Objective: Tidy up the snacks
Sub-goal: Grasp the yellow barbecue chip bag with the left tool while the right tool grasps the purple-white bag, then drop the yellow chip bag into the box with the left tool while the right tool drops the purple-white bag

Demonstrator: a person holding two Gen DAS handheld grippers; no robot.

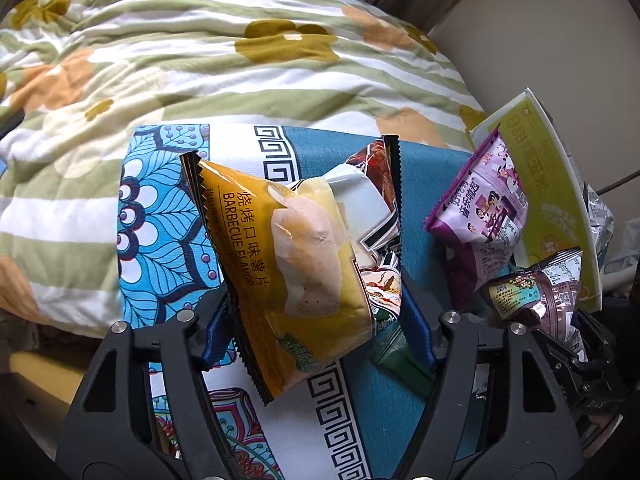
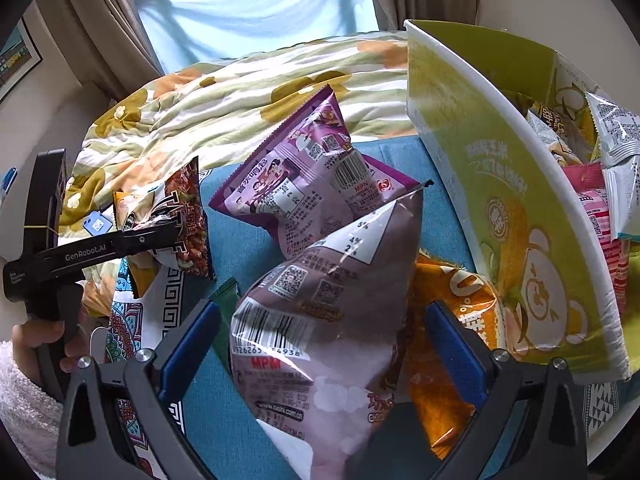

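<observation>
Blue-padded fingers of the left gripper (image 1: 316, 312) are being shown closest, pinching a puffy yellow barbecue crisp bag (image 1: 296, 264) by its glossy sides. A dark patterned packet (image 1: 372, 208) is being caught against it on the right. Both are being kept on end, probably so they can be carried together. Beneath them a blue patterned cloth (image 1: 160, 220) is being used as the sorting surface. A soft green-striped floral quilt (image 1: 200, 60) is lying bunched behind it.

Further right, a crinkled purple snack bag (image 1: 484, 208) is being propped against the green cardboard box (image 1: 548, 184), which is open at the top.

In the right wrist view, a person's hand (image 2: 24, 340) is being seen at the far left, holding the left tool. Nearest the lens, the right gripper (image 2: 322, 308) is being held over a shiny mauve foil bag (image 2: 340, 360). Its fingers are being kept spread wide, with a gap showing on each side, so nothing is being gripped yet. An orange packet (image 2: 464, 292) is being hidden partly behind the mauve one. At the far right, several sorted packets are being held loosely inside the box. That suggests the box is being used as the destination.
</observation>
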